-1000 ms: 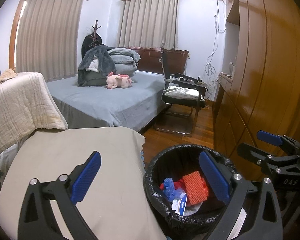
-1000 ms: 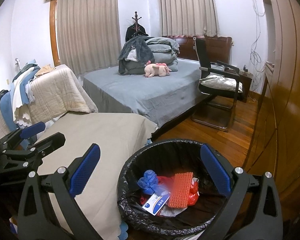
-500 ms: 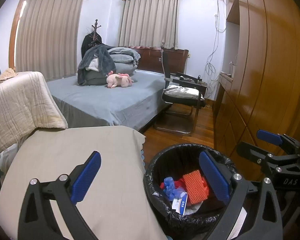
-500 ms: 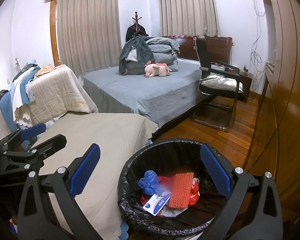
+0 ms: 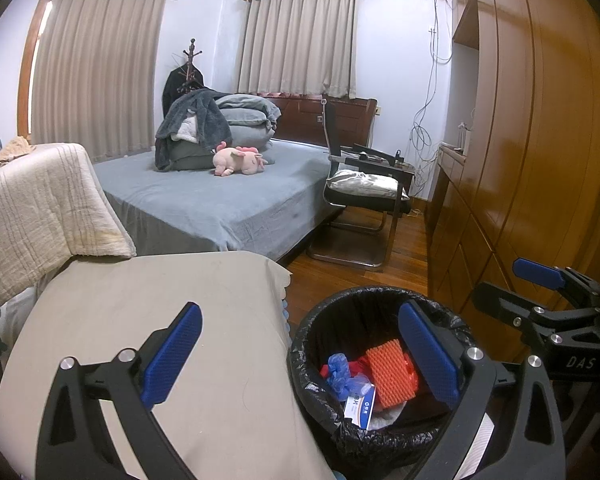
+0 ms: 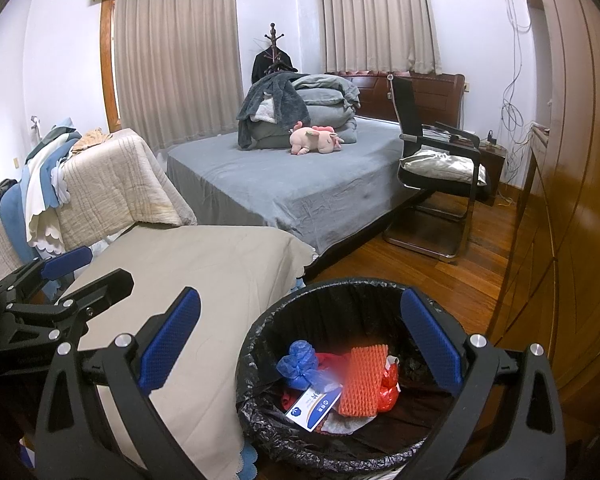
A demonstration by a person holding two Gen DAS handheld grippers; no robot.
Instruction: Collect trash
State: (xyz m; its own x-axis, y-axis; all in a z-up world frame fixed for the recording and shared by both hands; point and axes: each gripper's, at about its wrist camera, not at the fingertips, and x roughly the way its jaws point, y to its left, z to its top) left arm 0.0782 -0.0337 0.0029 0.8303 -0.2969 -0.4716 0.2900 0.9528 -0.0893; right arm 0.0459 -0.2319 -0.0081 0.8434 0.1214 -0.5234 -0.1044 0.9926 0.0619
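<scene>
Both grippers are hanging over the bin with nothing in them. The left gripper has its fingers spread wide, empty gap between the blue pads. Same deal with the right gripper, fingers wide apart and holding nothing.

The trash bin with its black liner sits on the wood floor just beside the beige-covered table. In the right wrist view the bin fills most of the gap between the fingers, closer to the right finger. In the left wrist view the bin is under the right finger, and the left finger is over the table.

The trash is already in the bin. The orange foam net sleeve is the obvious one: its long axis runs roughly along the fingers' direction, far end pointing away from the camera and leaning a bit right. Left of it is a crumpled blue plastic bit, and nearer the camera a white-and-blue card packet lying diagonally, long axis going near-left to far-right. Something red is just to the right of the sleeve, can't tell what exactly.

The right gripper shows at the right edge of the left view, beyond the right finger.
</scene>
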